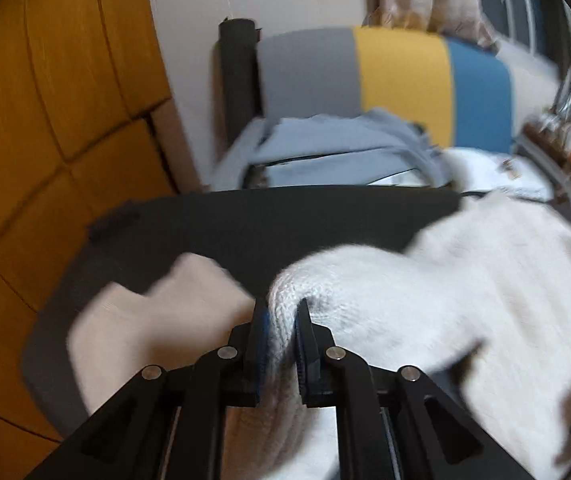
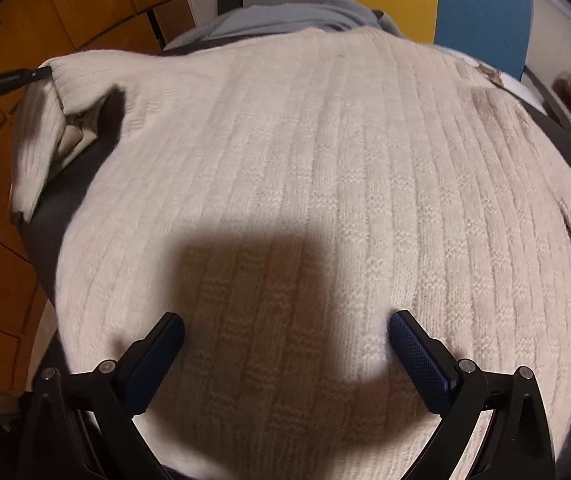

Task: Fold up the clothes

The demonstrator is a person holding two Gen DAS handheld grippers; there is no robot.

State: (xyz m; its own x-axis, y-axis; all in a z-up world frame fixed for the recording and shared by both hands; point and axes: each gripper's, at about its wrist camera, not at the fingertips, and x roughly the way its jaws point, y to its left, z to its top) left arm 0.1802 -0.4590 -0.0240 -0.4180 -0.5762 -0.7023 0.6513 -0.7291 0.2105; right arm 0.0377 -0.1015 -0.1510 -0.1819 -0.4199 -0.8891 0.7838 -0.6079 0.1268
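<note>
One cream ribbed-knit sweater (image 2: 325, 184) lies spread over a dark table (image 1: 285, 220). The left gripper (image 1: 281, 320) pinches a thick bunched fold of it; the right gripper (image 2: 285, 336) hovers spread wide above its middle. Soft, bulky and stretchy, it probably handles best gripped at hem or shoulder edges.

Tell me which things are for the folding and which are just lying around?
For the folding:
white sweater
left gripper, pinching the sweater
right gripper, open over it
dark table under it

Just lying around:
grey clothes
striped cushion
wooden floor
</note>
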